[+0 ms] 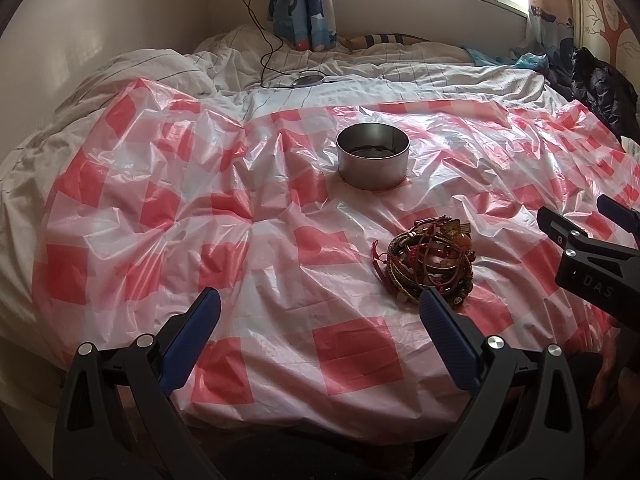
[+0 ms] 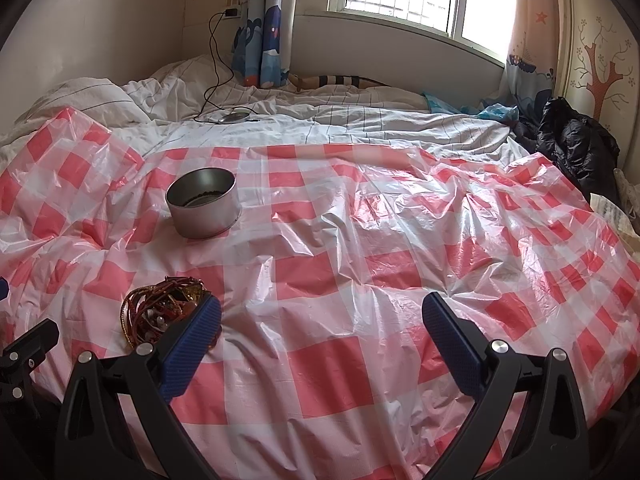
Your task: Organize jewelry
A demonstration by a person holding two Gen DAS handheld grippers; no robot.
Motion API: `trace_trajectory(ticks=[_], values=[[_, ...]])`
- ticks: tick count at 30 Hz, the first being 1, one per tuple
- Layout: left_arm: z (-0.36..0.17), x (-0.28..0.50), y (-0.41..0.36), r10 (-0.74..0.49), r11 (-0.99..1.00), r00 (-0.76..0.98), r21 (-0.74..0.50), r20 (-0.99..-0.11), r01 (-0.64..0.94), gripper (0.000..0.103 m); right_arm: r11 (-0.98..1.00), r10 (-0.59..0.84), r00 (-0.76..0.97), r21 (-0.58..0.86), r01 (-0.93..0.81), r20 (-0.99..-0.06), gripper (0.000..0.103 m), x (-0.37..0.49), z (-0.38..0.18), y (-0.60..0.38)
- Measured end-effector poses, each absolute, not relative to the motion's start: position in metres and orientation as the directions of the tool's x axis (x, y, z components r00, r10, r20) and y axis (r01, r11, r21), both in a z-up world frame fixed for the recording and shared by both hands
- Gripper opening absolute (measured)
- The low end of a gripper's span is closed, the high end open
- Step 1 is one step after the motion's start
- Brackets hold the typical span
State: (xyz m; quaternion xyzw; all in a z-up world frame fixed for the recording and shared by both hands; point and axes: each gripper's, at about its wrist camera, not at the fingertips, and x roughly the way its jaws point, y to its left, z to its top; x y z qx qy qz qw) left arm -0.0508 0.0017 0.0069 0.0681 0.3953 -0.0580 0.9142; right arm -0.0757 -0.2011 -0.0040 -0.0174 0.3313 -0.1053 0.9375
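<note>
Nearest in the left wrist view, the left hand-held gripper [image 1: 320,312] hangs with its blue-padded fingers spread wide apart and nothing between them. The right hand-held gripper [image 2: 322,316] is likewise wide apart and empty, low over the sheet [image 2: 340,360], a crinkled red-and-white checked plastic cover spread over a bed.

Just beyond the left gripper's right finger lies the pile [image 1: 430,262]: a tangle of bracelets, cords and beads heaped together on the sheet. In the right wrist view the pile [image 2: 160,312] sits beside that gripper's left finger, partly hidden by it.

Farther back, well apart from the pile, stands the tin [image 1: 373,156], round, metal, upright and open. Something dark lies in its bottom; what it is cannot be told.

The step in hand looks like picking one piece. To do it well, close on a single outer loop, lift slowly so tangled cords slip free, and keep clear of the thin plastic.
</note>
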Motion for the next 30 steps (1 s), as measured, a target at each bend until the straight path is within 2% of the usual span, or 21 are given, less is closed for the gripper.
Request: trace_trajectory(ticks=[16, 20, 23, 24, 27, 30], values=[[0.007, -0.051, 0.000, -0.052, 0.984, 0.684, 0.081, -0.728, 0.161, 0.096, 0.978, -0.206, 0.765, -0.096, 0.187, -0.610, 0.097, -0.078, -0.002, -0.201], [0.007, -0.049, -0.003, -0.054, 0.977, 0.669, 0.098, -0.742, 0.187, 0.096, 0.984, -0.135, 0.834, 0.028, 0.177, -0.535, 0.097, -0.097, 0.014, -0.216], [0.004, -0.048, -0.002, -0.046, 0.964, 0.648, 0.135, -0.761, 0.227, 0.096, 0.973, 0.045, 0.910, 0.223, 0.053, -0.413, 0.097, -0.117, 0.024, -0.235], [0.004, -0.049, 0.000, -0.050, 0.961, 0.651, 0.142, -0.758, 0.239, 0.096, 0.973, 0.057, 0.908, 0.225, 0.041, -0.415, 0.097, -0.116, 0.024, -0.235], [0.005, -0.050, 0.011, -0.073, 0.955, 0.659, 0.139, -0.748, 0.264, 0.096, 0.983, 0.138, 0.817, 0.178, -0.044, -0.560, 0.097, -0.090, 0.013, -0.222], [0.006, -0.047, 0.022, -0.147, 0.950, 0.655, 0.078, -0.741, 0.302, 0.096, 0.983, 0.170, 0.803, 0.150, -0.102, -0.571, 0.097, -0.085, 0.011, -0.209]])
